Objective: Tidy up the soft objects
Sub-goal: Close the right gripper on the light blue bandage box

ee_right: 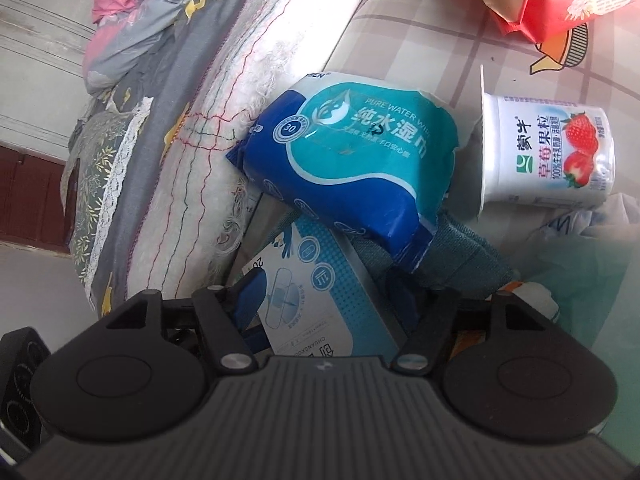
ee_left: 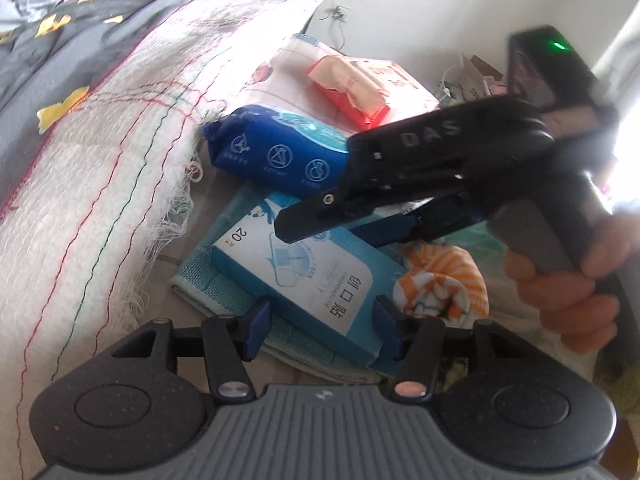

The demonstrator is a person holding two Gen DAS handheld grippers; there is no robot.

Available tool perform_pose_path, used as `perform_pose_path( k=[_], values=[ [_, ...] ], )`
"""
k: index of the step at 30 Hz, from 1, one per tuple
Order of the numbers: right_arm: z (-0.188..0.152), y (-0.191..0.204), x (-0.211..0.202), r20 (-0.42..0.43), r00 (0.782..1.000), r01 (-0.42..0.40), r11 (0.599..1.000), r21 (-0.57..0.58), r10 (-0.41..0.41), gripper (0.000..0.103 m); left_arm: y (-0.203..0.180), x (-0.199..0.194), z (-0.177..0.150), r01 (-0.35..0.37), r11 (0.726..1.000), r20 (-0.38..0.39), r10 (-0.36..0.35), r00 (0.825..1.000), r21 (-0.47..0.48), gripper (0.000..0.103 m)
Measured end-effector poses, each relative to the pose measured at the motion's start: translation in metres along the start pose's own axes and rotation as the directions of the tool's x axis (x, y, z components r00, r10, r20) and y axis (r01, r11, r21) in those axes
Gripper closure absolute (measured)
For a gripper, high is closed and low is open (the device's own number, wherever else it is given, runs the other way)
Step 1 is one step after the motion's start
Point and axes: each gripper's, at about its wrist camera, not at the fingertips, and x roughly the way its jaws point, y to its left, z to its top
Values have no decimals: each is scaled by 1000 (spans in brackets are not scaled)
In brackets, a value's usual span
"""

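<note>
Both grippers straddle the plaster box (ee_left: pixel 304 280), prob. to lift it. Left gripper (ee_left: pixel 320 328) jaws apart, box between; right gripper (ee_right: pixel 332 312) likewise, wipes pack (ee_right: pixel 352 168) beyond.

We see a bed with a grey star-print quilt (ee_left: pixel 60 60) and a frayed white woven blanket (ee_left: pixel 132 152) on its edge. A pale wall (ee_left: pixel 432 4) rises behind, bright daylight (ee_left: pixel 624 92) glares at right, and dark red-brown woodwork (ee_right: pixel 32 196) sits low.
</note>
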Motion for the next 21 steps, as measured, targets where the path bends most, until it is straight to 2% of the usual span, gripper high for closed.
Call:
perform_pose_path(
  k=[4, 8, 16, 18, 19, 20, 21],
  values=[
    [-8, 2, -5, 42, 999, 11, 1000, -26, -10, 49, -2, -7, 1, -25, 1000, 27, 25, 999, -2, 47],
    [-10, -2, -13, 62, 998, -31, 999, 22, 29, 61, -4, -27, 2, -38, 999, 91, 38, 995, 1, 48],
    [-24, 16, -32, 114, 988, -111, 994, 19, 108, 66, -16, -68, 4, -110, 993, 213, 97, 972, 49, 48],
    [-28, 20, -41, 134, 982, -136, 990, 20, 132, 67, -16, -81, 2, -109, 993, 233, 96, 968, 46, 49],
    [-30, 23, -46, 143, 979, -148, 989, 16, 144, 68, -17, -85, 1, -94, 994, 238, 80, 968, 47, 56],
    [-31, 24, -51, 151, 976, -159, 987, 13, 155, 80, -16, -88, 2, -53, 998, 227, 42, 973, 43, 61],
    [-33, 24, -54, 149, 971, -191, 981, 18, 186, 83, -16, -91, 1, -20, 999, 218, 12, 976, 33, 61]
  ],
)
